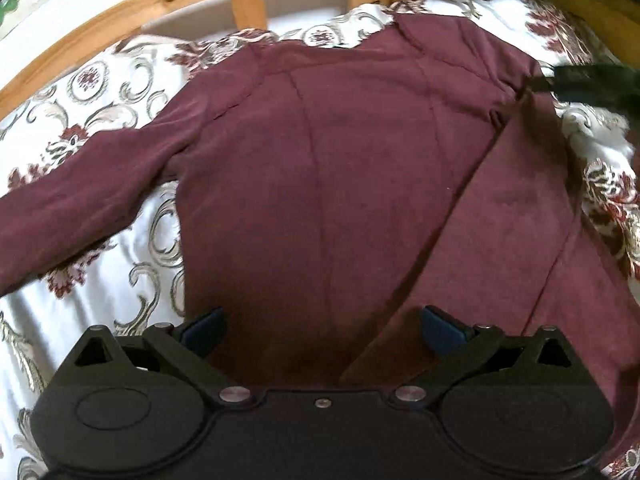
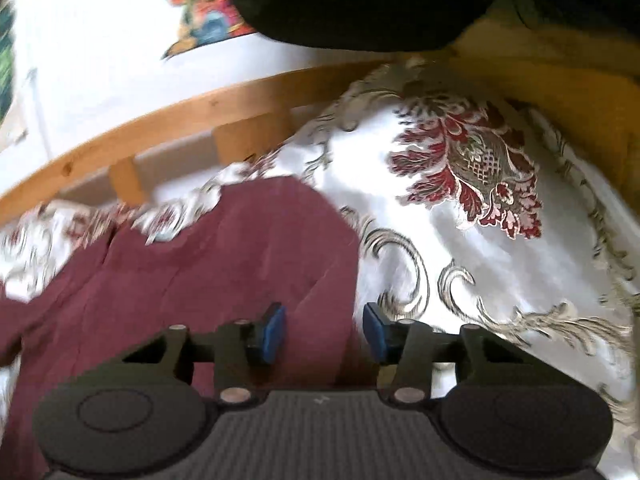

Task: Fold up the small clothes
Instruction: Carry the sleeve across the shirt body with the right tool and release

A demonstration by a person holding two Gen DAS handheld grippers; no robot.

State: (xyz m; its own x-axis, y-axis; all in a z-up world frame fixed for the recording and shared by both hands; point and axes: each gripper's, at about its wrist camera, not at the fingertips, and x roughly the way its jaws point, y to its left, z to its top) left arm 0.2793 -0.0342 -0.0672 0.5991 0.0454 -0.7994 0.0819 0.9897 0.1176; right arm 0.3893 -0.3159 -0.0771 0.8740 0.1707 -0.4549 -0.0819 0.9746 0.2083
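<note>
A maroon long-sleeved top (image 1: pixel 332 168) lies spread flat on a patterned bedspread (image 1: pixel 100 92), its neckline toward the far wooden bed rail (image 1: pixel 120 20) and its hem at the near edge. Its left sleeve (image 1: pixel 76 196) stretches out over the bedspread, while the right sleeve (image 1: pixel 520 208) is already folded in over the body, running diagonally from the far right shoulder toward the near hem. The left gripper (image 1: pixel 322 336) hangs over the near hem with its jaws spread wide and nothing between them; whether its pads brush the cloth cannot be told. The right gripper (image 2: pixel 324 332) sits at the top's right edge, near the shoulder, jaws partly apart, with maroon cloth showing in the gap between the blue pads (image 2: pixel 274 330) but not visibly pinched, so it reads as released rather than grasping. The right wrist view is smeared with motion blur. The likely next step is bringing the left sleeve or side over, and several things could spoil it: a gripper closing on the bedspread along with the cloth would drag the cover and ruck the top; a pinch catching only the upper layer at the hem would leave the underside behind; and a pass of the right gripper across the folded sleeve could slide it back open, since the sleeve only rests loosely there.
</note>
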